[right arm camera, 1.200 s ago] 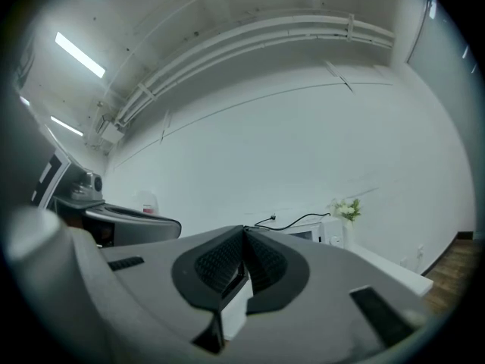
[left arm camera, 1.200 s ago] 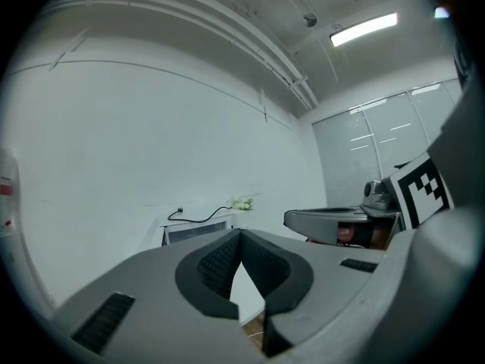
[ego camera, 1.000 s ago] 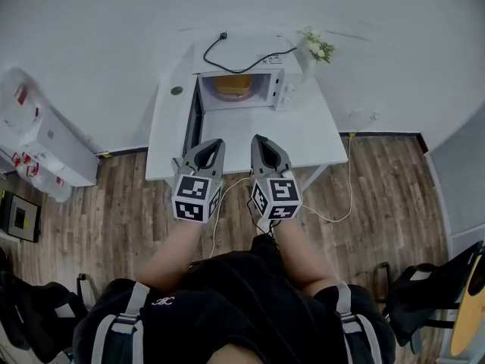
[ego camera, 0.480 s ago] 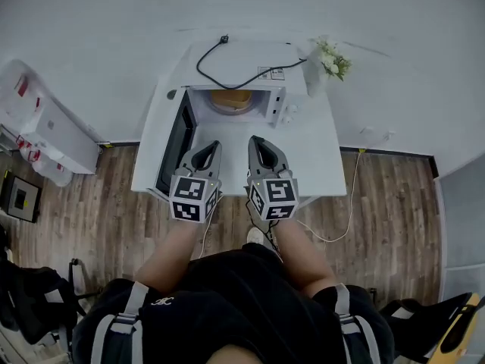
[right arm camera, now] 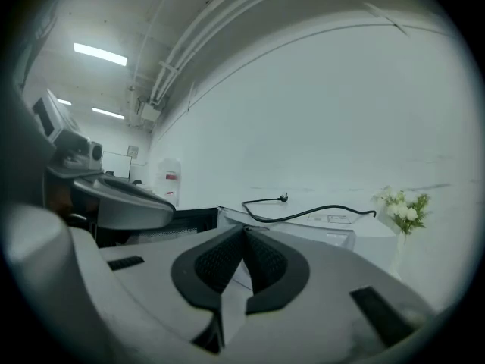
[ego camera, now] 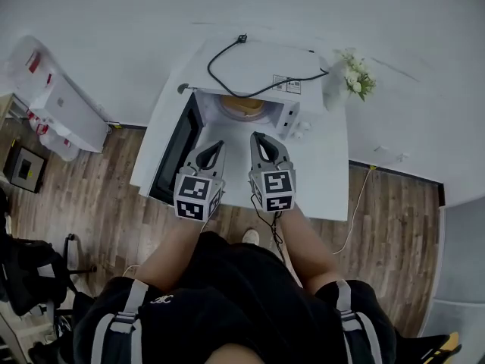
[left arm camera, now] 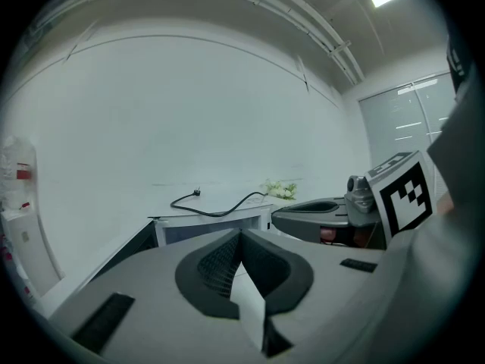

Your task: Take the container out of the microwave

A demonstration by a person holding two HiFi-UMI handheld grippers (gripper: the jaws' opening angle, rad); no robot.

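A white microwave (ego camera: 261,63) stands on a white table (ego camera: 322,165) with its door (ego camera: 176,156) swung open to the left. An orange-yellow container (ego camera: 242,106) sits inside its cavity. My left gripper (ego camera: 214,149) and right gripper (ego camera: 260,140) hover side by side above the table, just in front of the opening. Both are shut, tips touching, with nothing held. In the left gripper view the microwave top (left arm camera: 216,217) with its black cord shows beyond the left gripper (left arm camera: 241,235). In the right gripper view the microwave (right arm camera: 318,222) lies past the right gripper (right arm camera: 244,232).
A black power cord (ego camera: 250,70) lies coiled on the microwave top. A white vase of flowers (ego camera: 352,78) stands at the table's back right corner. A white cabinet (ego camera: 57,105) stands at left. Wooden floor surrounds the table; a cable runs down on the right.
The person has stepped closer to the table, so the microwave and table appear larger and nearer. Both grippers stayed shut and side by side, now over the table in front of the opening.
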